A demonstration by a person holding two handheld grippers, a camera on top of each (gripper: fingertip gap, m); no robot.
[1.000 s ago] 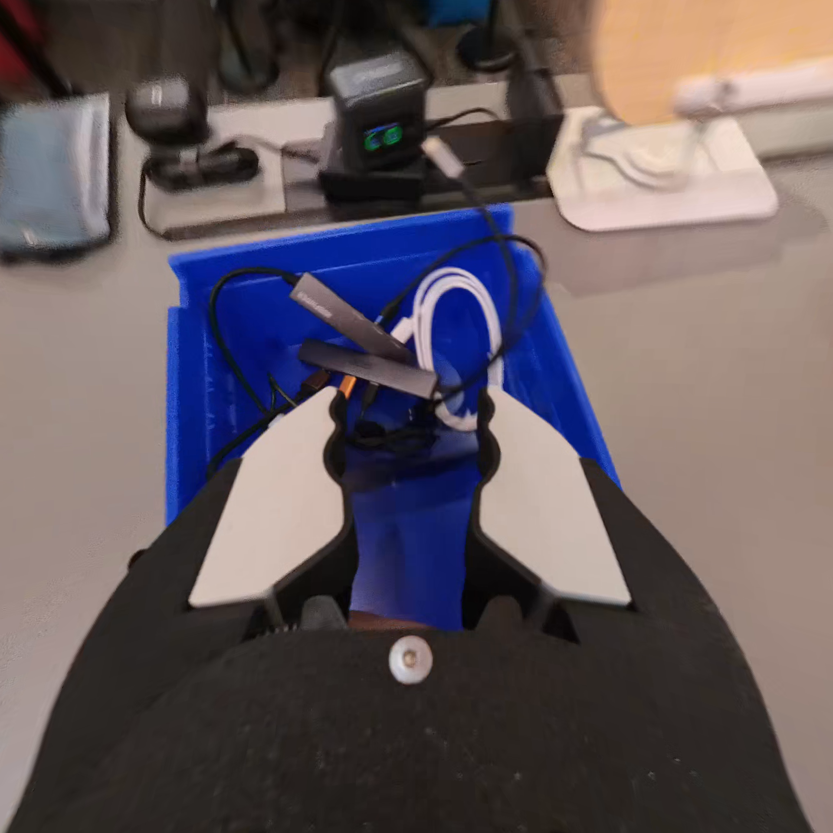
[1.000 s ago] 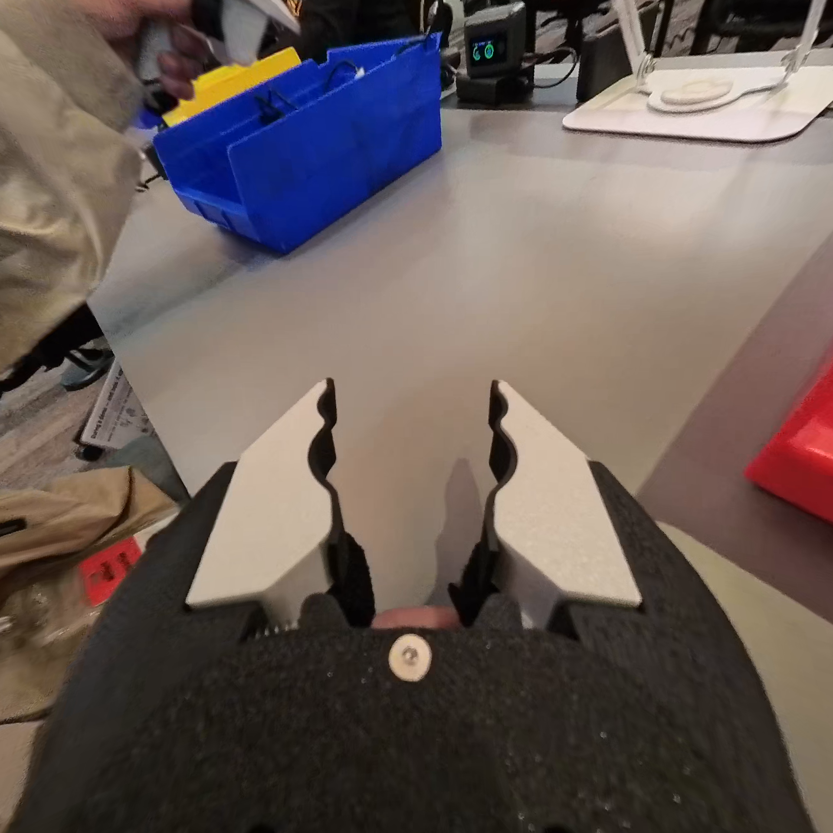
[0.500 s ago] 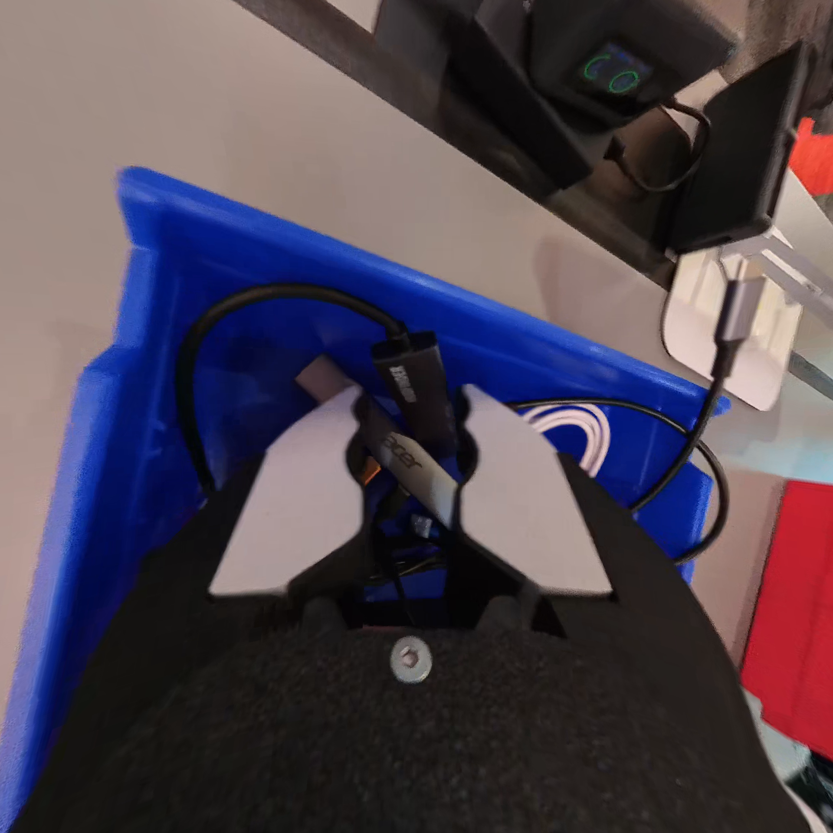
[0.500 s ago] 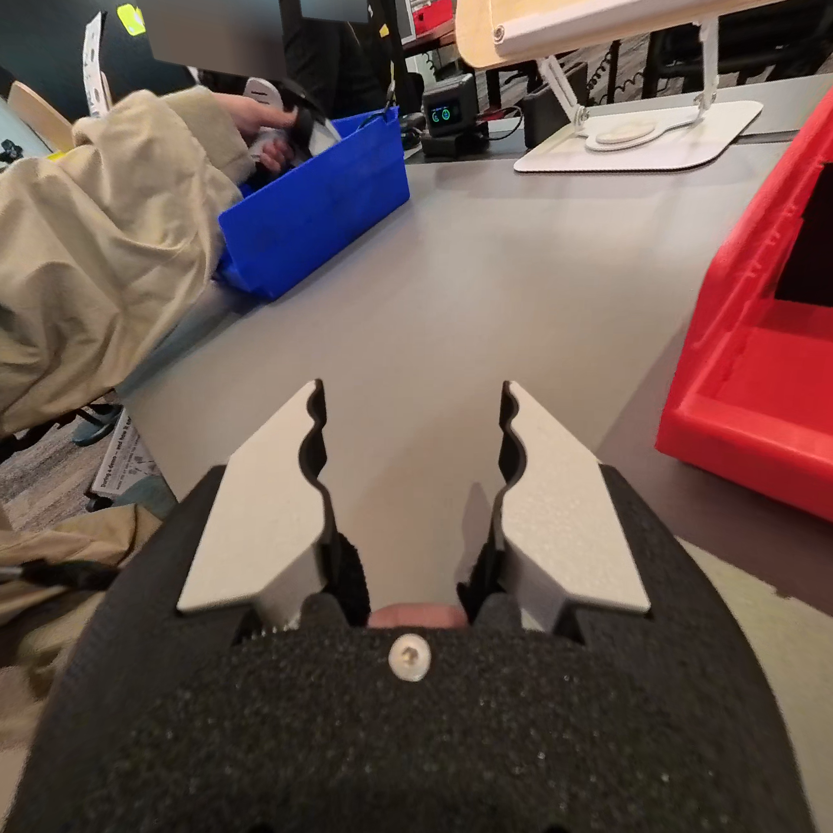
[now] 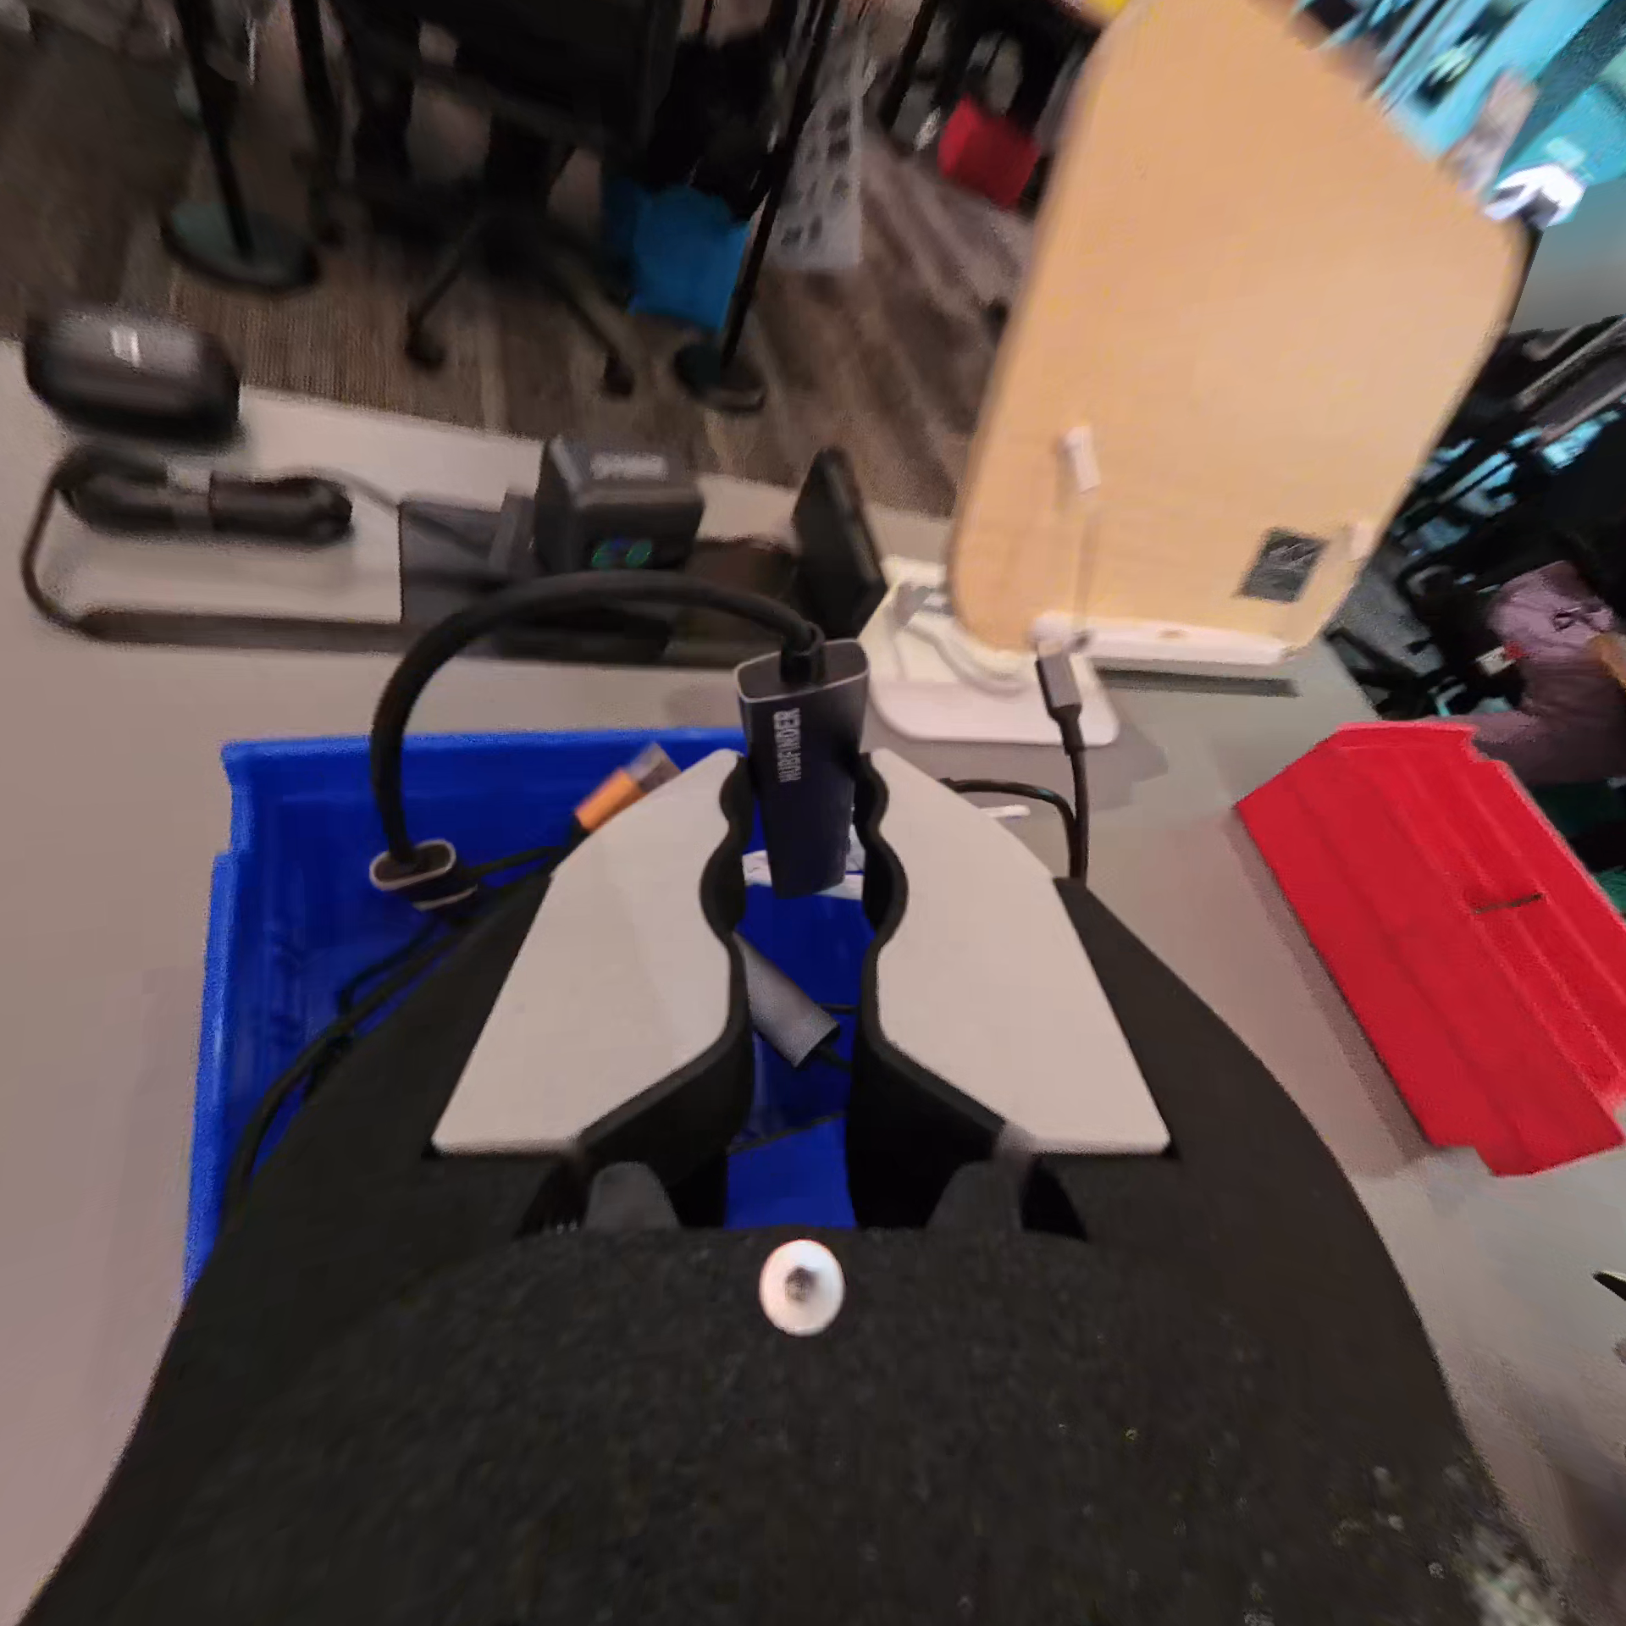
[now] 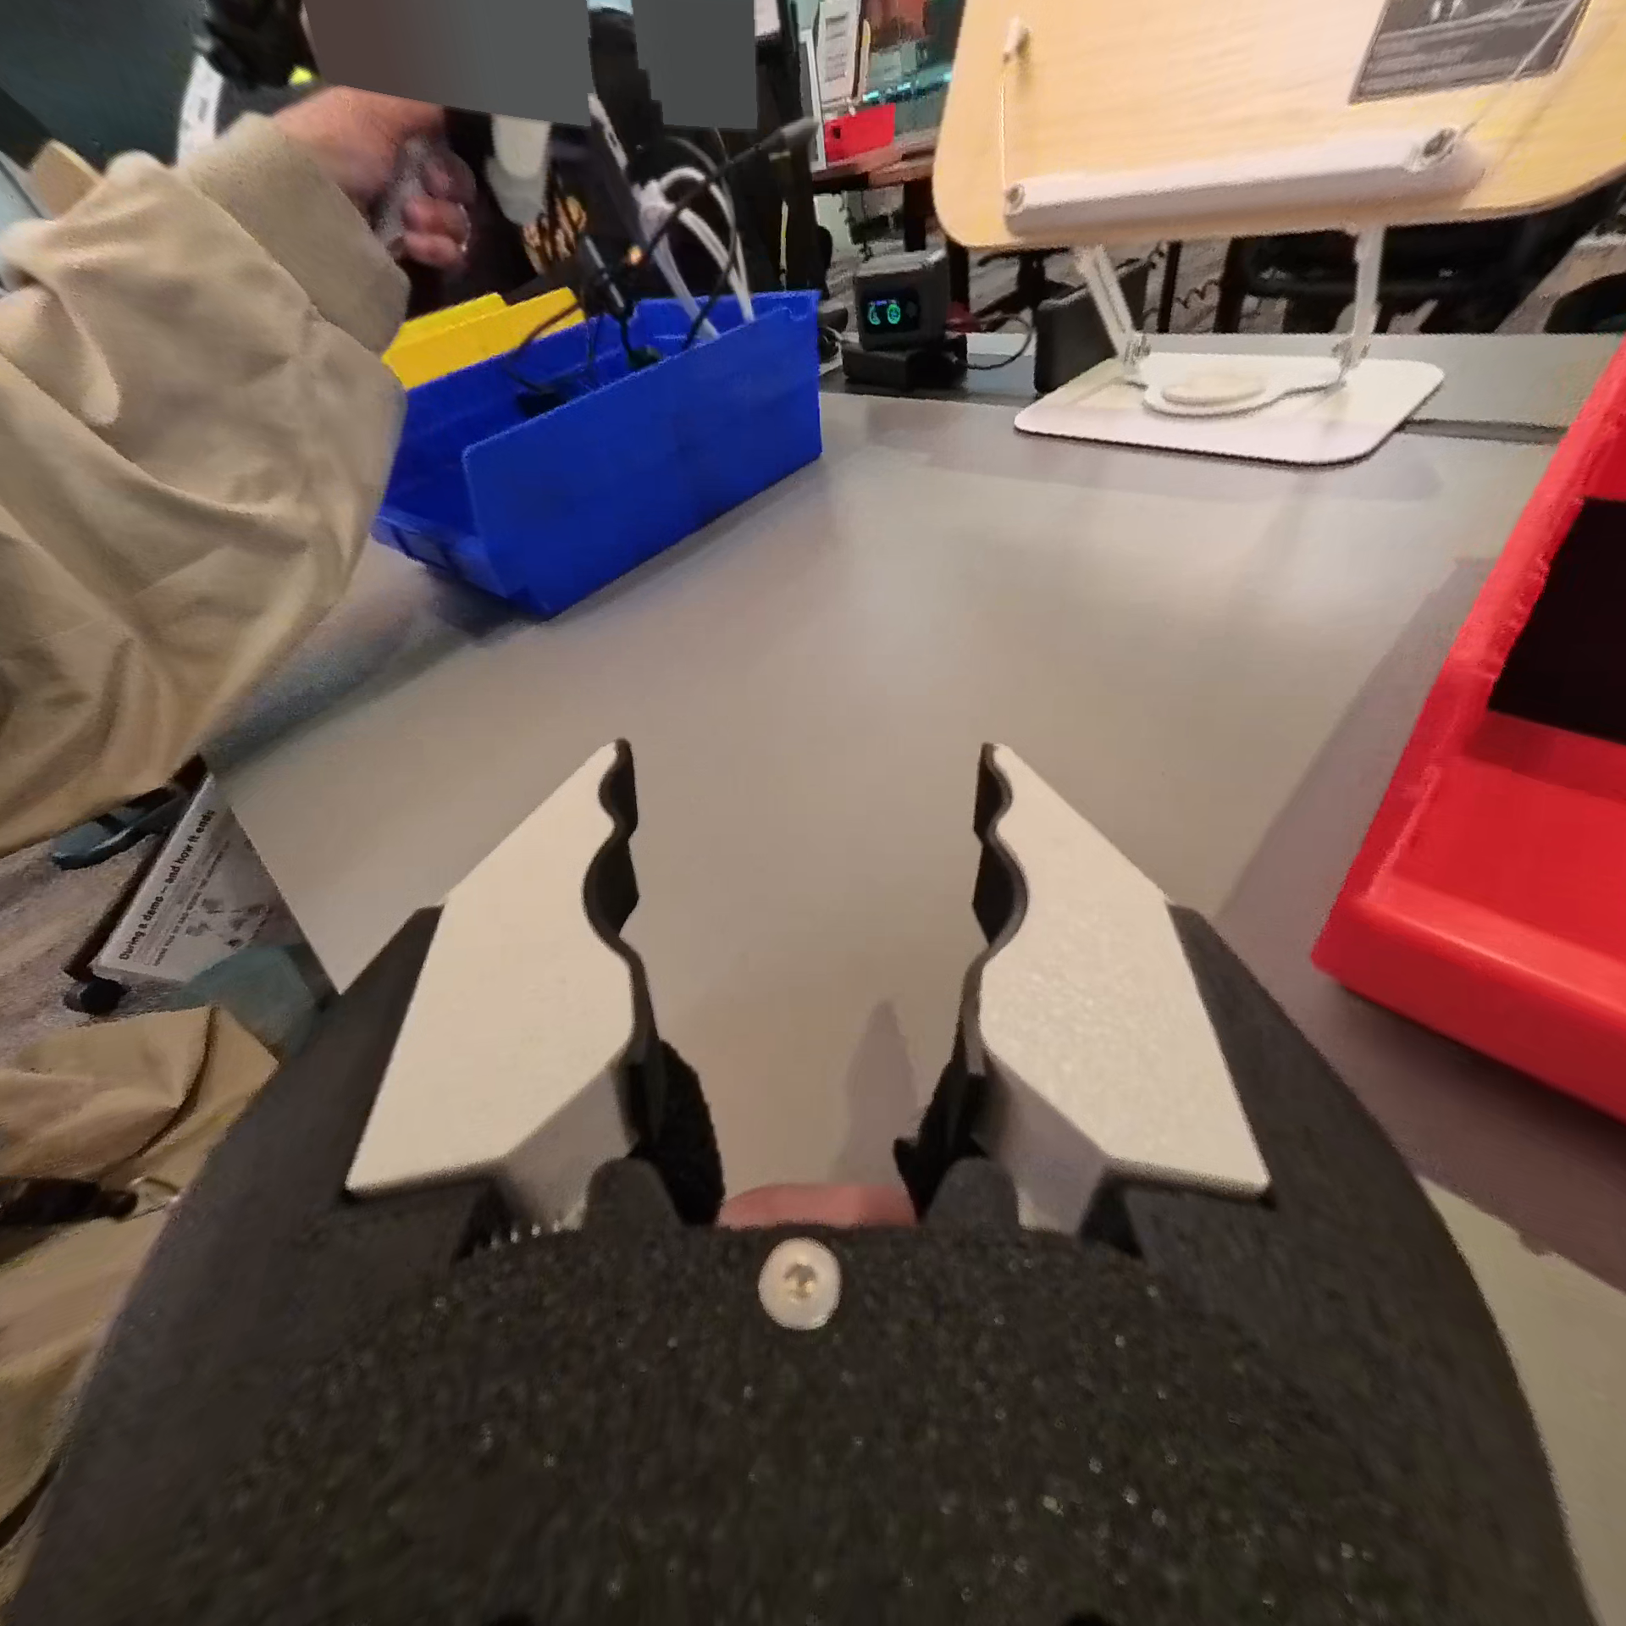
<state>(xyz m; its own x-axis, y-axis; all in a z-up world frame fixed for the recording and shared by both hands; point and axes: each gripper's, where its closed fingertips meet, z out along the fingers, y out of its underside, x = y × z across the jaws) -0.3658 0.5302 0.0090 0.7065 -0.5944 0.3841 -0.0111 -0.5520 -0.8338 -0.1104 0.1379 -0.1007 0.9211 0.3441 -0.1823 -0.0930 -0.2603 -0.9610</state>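
Note:
My left gripper (image 5: 801, 774) is shut on a dark slim USB adapter (image 5: 802, 783) and holds it upright above the blue bin (image 5: 264, 880). Its black cable (image 5: 457, 651) arcs up and left, down to a small plug (image 5: 413, 867) over the bin. More cables, an orange-tipped plug (image 5: 620, 792) and a second grey adapter (image 5: 783, 1003) lie in the bin below. My right gripper (image 6: 805, 792) is open and empty above the bare grey table (image 6: 880, 633). The blue bin (image 6: 633, 475) shows at its far left, with cables lifted out of it.
A red bin (image 5: 1443, 924) stands to the right, close on the right in the right wrist view (image 6: 1496, 836). A yellow bin (image 6: 466, 339) sits behind the blue one. A wooden-topped white stand (image 6: 1232, 396) and a black device with a green display (image 6: 893, 312) stand at the back. A beige sleeve (image 6: 176, 457) fills the left. The left gripper's tips are roughly 50 cm from the right gripper's.
My left gripper closed on the dark adapter in the bin and lifted it up and out, cable trailing. My right gripper stayed open and swung slightly toward the red bin.

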